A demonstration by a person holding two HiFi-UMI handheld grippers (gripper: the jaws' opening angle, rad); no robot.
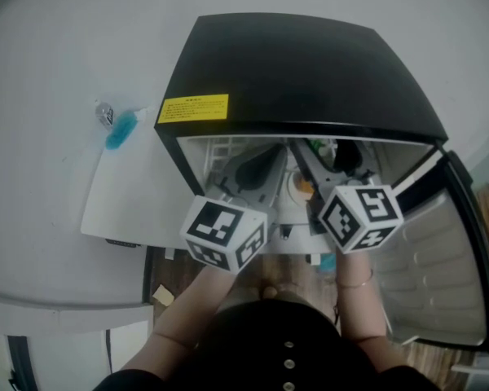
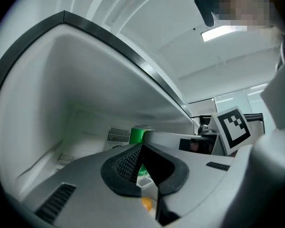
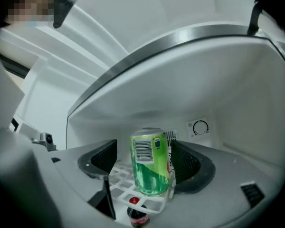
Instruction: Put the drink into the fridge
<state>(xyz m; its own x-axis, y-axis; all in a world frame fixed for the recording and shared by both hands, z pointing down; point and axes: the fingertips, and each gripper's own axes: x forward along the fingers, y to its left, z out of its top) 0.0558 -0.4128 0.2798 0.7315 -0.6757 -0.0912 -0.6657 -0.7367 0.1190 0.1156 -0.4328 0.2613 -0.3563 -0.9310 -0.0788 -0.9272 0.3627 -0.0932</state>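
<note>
My right claw (image 3: 145, 160) stands wide inside the fridge (image 1: 293, 63), with the can (image 3: 151, 163) between its ribbed black pads (image 3: 100, 158). The right-hand pad sits just beside the can's wall, and a clear gap shows on the other side. The can is a smooth green metal cylinder, upright, long axis vertical, its silver top up and its barcode panel facing my camera. It rests near the front edge of a white wire shelf (image 3: 121, 179) made of square grid cells. Below the shelf's edge a dark bottle (image 3: 135, 213) with a red cap points upward. A round dial (image 3: 200, 127) sits on the glossy white back wall.

My left claw (image 2: 141, 148) is narrow, its textured pads meeting at the tips with nothing between them. Beyond them only a slice of the can's green side (image 2: 138, 135) shows, and to the right the marker cube (image 2: 234, 128) of my other claw.

Only the head view shows the fridge's outside: a matte black box with rounded corners, a yellow label (image 1: 193, 107) on top, and the door (image 1: 440, 259) swung open to the right, its moulded pale lining facing up
</note>
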